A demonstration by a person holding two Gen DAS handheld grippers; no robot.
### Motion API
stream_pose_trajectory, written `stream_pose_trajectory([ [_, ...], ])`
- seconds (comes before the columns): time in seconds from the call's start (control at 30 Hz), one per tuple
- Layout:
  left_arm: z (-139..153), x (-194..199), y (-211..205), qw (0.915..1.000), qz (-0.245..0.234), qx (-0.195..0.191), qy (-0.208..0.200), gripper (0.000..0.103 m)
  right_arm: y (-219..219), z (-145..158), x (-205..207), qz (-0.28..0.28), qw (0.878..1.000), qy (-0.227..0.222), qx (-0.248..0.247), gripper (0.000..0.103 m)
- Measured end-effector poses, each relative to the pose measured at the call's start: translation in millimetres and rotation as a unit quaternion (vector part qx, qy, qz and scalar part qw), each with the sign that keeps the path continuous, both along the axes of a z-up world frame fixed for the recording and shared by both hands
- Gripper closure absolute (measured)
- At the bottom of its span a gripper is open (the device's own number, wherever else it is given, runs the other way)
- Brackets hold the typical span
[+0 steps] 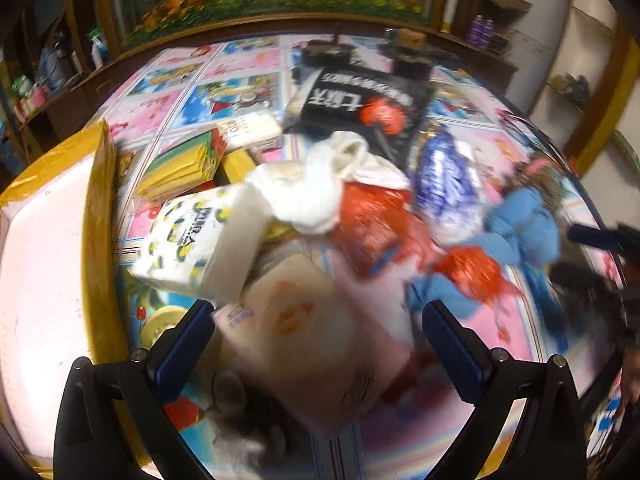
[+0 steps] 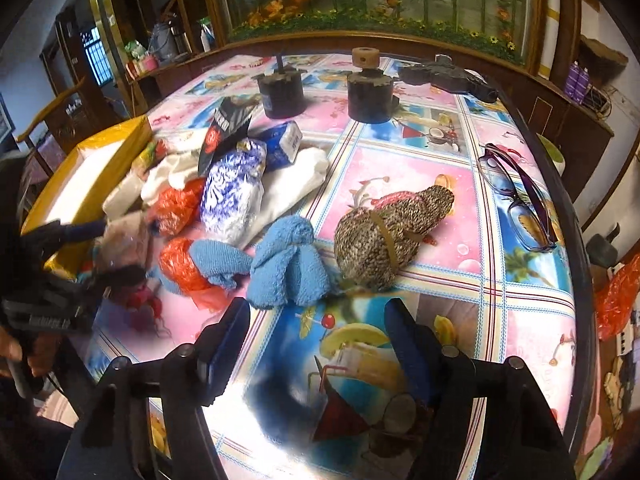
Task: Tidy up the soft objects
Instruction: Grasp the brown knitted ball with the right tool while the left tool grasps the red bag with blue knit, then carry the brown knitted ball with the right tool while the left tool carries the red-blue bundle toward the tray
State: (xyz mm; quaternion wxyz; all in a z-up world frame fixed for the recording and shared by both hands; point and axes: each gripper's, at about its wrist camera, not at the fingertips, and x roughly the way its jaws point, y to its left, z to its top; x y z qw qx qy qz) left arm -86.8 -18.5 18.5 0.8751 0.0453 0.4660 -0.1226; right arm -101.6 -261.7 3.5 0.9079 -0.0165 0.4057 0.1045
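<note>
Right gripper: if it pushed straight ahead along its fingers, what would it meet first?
Most likely the blue towel, with the brown knitted bundle just beside it; the right gripper is open and depth is hard to judge.

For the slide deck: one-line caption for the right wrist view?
Open right tool hovers over the patterned tablecloth, facing a blue towel and a banded knit bundle.

Desk (image 2: 400,184): glossy printed plastic cover, glare at 6 o'clock. Towel (image 2: 288,264): blue terry cloth, rough. Knit (image 2: 384,236): coarse speckled yarn. Bag (image 2: 176,204): crinkled orange plastic. Tissue pack (image 1: 200,236): smooth film.
</note>
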Motion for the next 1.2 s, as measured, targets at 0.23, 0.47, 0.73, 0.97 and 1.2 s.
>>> stream_pose_trajectory([
  [0.23, 19.0, -39.2, 6.1, 0.9968, -0.057, -0.042, -0.037, 0.015, -17.2, 10.0, 9.6, -0.039, 0.997, -0.011, 0.070, 0.035],
  [0.47, 22.8, -39.2, 5.6, 0.9935, -0.080, -0.075, -0.027, 0.030, -44.1, 11.8, 35.6, -0.086, 0.987, 0.011, 0.136, 0.035],
  [0.73, 27.2, -37.9, -4.6, 0.9926, -0.091, -0.077, -0.023, 0.030, -42.1, -9.3, 65.4, -0.120, 0.984, 0.045, 0.126, 0.048],
  [0.97, 29.4, -19.8, -42.0, 0.9900, -0.128, -0.057, -0.017, 0.030, -57.2, 4.5, 53.2, -0.117, 0.978, -0.062, 0.163, 0.049],
  [1.2, 11.6, 7.2, -79.5, 0.9879, -0.155, -0.012, 0.006, 0.042, -60.5, 12.9, 47.3, -0.095, 0.974, -0.091, 0.186, 0.049],
])
